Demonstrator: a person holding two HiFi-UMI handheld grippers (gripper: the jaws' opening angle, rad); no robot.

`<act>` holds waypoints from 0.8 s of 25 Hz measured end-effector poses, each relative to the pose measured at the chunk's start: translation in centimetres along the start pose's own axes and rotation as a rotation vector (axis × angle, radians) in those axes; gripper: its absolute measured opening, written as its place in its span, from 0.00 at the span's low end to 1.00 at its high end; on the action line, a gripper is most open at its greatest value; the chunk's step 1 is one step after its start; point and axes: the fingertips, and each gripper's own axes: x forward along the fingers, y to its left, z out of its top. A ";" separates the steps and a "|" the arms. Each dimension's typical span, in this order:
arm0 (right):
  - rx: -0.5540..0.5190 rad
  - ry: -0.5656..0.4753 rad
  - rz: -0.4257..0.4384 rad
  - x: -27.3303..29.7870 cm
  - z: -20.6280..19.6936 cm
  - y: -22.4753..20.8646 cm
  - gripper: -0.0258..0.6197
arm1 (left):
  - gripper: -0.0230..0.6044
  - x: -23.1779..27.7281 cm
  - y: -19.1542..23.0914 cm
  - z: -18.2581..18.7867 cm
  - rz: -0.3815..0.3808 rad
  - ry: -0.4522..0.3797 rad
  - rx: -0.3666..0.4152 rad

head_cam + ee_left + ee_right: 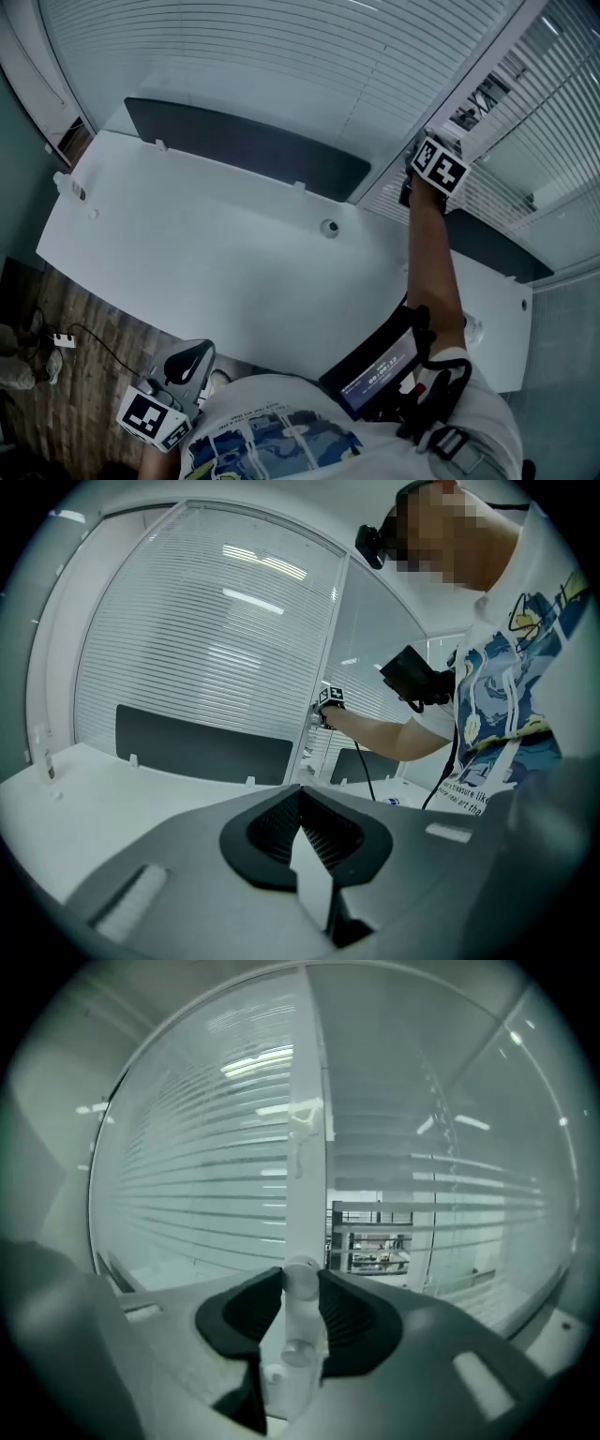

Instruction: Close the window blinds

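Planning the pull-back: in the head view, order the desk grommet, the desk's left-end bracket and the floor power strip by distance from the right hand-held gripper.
From the right hand-held gripper, shut on the blind wand:
1. Grommet, on the desk, to its left.
2. Bracket, desk's far left end.
3. Power strip, on the floor, far left.

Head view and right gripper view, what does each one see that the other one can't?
Only the head view shows the white desk, the dark panel behind it, and the left hand-held gripper down low. Only the right gripper view shows the right hand-held gripper shut on the white blind wand, and shelves through a gap in the slats. Both show the blinds.
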 end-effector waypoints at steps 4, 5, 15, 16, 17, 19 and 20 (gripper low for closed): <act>-0.256 0.002 -0.081 -0.2 0.2 0.4 0.23 | 0.04 -0.3 -0.1 0.2 -0.002 -0.001 0.000; -0.345 0.002 -0.101 -0.2 0.3 0.6 0.23 | 0.04 -0.3 -0.1 0.2 -0.003 -0.002 -0.001; -0.585 -0.053 -0.128 0.3 -0.3 1.1 0.23 | 0.04 0.0 -0.1 0.0 -0.007 0.000 0.002; -0.441 -0.068 -0.073 0.1 -0.2 0.9 0.24 | 0.04 0.0 -0.1 0.0 -0.009 0.001 0.003; -0.283 -0.081 -0.018 0.0 -0.2 0.6 0.24 | 0.04 0.0 -0.1 0.0 -0.010 0.001 0.005; 0.038 -0.089 0.091 -0.1 -0.2 0.2 0.24 | 0.04 0.1 -0.2 0.0 -0.012 0.002 0.007; 0.183 -0.085 0.139 -0.1 -0.2 0.0 0.24 | 0.04 0.1 -0.2 0.0 -0.013 0.001 0.008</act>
